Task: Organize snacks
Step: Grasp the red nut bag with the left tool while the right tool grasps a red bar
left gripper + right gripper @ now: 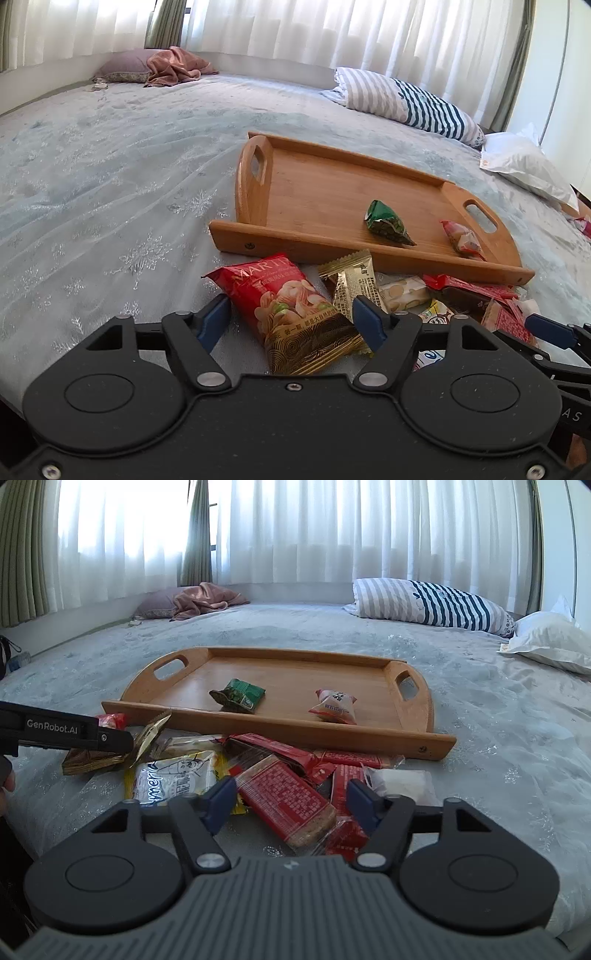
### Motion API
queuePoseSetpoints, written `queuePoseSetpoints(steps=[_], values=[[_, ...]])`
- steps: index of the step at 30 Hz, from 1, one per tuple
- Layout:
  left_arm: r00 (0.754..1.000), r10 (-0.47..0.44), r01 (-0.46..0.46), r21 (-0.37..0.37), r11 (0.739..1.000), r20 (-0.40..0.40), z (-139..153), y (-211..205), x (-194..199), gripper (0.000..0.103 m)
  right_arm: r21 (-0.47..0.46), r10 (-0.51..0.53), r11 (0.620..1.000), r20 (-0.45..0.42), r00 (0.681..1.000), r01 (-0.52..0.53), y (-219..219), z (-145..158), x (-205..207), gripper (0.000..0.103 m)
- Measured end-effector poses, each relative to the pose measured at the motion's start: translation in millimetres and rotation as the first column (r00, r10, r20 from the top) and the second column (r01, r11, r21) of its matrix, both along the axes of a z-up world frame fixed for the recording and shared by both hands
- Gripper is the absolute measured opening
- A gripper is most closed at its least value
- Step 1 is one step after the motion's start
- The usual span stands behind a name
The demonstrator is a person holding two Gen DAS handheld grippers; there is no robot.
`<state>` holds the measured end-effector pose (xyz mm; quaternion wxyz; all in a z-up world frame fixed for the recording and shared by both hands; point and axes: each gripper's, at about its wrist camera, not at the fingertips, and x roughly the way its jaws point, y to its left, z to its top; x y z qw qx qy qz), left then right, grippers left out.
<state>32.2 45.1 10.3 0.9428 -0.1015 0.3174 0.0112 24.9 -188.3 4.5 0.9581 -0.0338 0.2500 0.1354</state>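
A wooden tray [369, 258] [258, 723] lies on the bed and holds a green packet [388, 223] [238, 696] and a red-and-white candy [463, 240] [334, 705]. A pile of snacks lies in front of its near rim. My left gripper [293, 319] is open low over the bed. A red nut packet [291, 306] lies between its blue pads, apart from the left pad, with a gold packet [351, 280] by the right pad. My right gripper [291, 803] is open astride a red biscuit bar [291, 805], beside a yellow packet [173, 779].
The pale patterned bedspread [110, 184] stretches left and back. A striped pillow [432, 603] and a white pillow [550, 642] lie at the back right, a pink blanket [207, 600] at the back left. The left gripper's black body [55, 731] crosses the right view's left edge.
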Motion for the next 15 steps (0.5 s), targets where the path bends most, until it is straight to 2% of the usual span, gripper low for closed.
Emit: queuePoseSetpoints(steps=[1,3,4,6,9,10,15], values=[[1.0,-0.004,0.004,0.002,1.0,0.001,0.4,-0.5,-0.1,0.067,-0.004,0.002,1.0,0.002,1.0,-0.002,1.0,0.3,-0.9,0.068],[1.0,-0.009,0.009,0.006,1.0,0.002,1.2,-1.3,-0.8,0.066,-0.011,0.008,1.0,0.004,1.0,-0.008,4.1,0.9,-2.3,0.054],[1.0,-0.011,0.011,0.005,1.0,0.002,1.6,-1.4,-1.3,0.065,-0.018,0.014,1.0,0.004,1.0,-0.014,5.9,1.1,-3.0,0.053],[1.0,-0.014,0.014,0.002,1.0,0.003,2.5,-1.5,-3.1,0.065,-0.029,0.018,0.999,0.007,1.0,-0.018,9.2,1.1,-4.3,0.042],[1.0,-0.018,0.018,0.005,1.0,0.006,4.3,-2.2,-5.5,0.064,-0.037,0.011,0.999,0.01,1.0,-0.011,10.8,1.0,-4.6,0.042],[1.0,-0.019,0.019,0.005,1.0,0.007,5.0,-2.3,-6.3,0.058,-0.034,0.009,0.999,0.008,1.0,-0.009,10.4,1.1,-4.8,0.042],[1.0,-0.029,0.028,0.009,1.0,0.012,9.3,-2.8,-8.3,0.057,-0.006,0.0,1.0,0.005,1.0,0.0,5.5,4.0,-8.4,0.039]])
